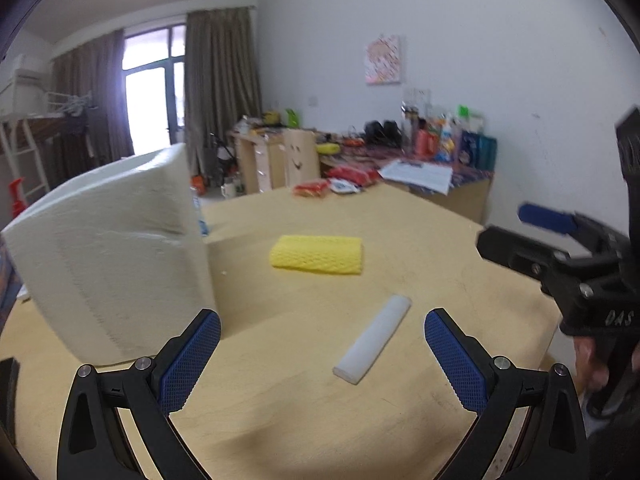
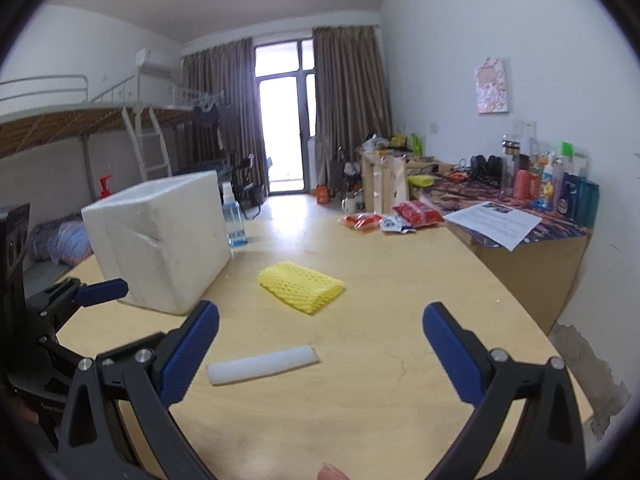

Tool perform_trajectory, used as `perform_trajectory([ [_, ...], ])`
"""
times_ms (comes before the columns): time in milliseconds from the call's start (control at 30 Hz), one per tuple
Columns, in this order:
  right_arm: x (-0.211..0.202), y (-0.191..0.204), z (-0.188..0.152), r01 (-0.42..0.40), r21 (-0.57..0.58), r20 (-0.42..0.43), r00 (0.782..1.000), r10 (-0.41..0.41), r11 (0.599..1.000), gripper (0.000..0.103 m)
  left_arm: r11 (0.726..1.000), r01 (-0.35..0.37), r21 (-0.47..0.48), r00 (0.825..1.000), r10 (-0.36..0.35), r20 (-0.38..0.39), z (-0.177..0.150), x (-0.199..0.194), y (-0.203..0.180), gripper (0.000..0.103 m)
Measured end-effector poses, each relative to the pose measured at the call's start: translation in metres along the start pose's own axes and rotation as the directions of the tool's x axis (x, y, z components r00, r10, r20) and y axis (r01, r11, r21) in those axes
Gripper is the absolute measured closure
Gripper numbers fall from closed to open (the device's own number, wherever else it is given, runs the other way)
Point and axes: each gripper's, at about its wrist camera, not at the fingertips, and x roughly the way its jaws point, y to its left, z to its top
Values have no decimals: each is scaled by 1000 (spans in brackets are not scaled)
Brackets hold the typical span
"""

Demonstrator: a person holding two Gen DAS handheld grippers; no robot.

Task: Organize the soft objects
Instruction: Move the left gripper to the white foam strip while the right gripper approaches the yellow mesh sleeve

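The white foam cylinder [image 2: 263,365] lies low-centre on the pale wooden table [image 2: 380,380]: judged light, compressible; grip mid-length. Yellow foam mesh sleeve [image 2: 302,286] lies beyond. The left hand-held gripper [image 1: 322,360] and the right hand-held gripper [image 2: 320,352] both gape wide, empty.

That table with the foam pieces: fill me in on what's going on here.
A person holds a tool in each hand over the wooden table. The left tool and right tool are both open and hold nothing. The white foam strip and yellow foam net lie loose beside the white foam box. Nothing is sorted yet.
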Motion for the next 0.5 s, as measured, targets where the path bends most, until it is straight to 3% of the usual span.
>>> perform_trajectory([
  [267, 29, -15, 8, -79, -62, -86, 994, 73, 995, 0, 995, 95, 28, 990, -92, -110, 4, 37, -6, 4],
  [500, 58, -29, 27, -201, -73, -191, 964, 184, 977, 0, 986, 148, 83, 974, -131, -184, 3, 61, -10, 6],
])
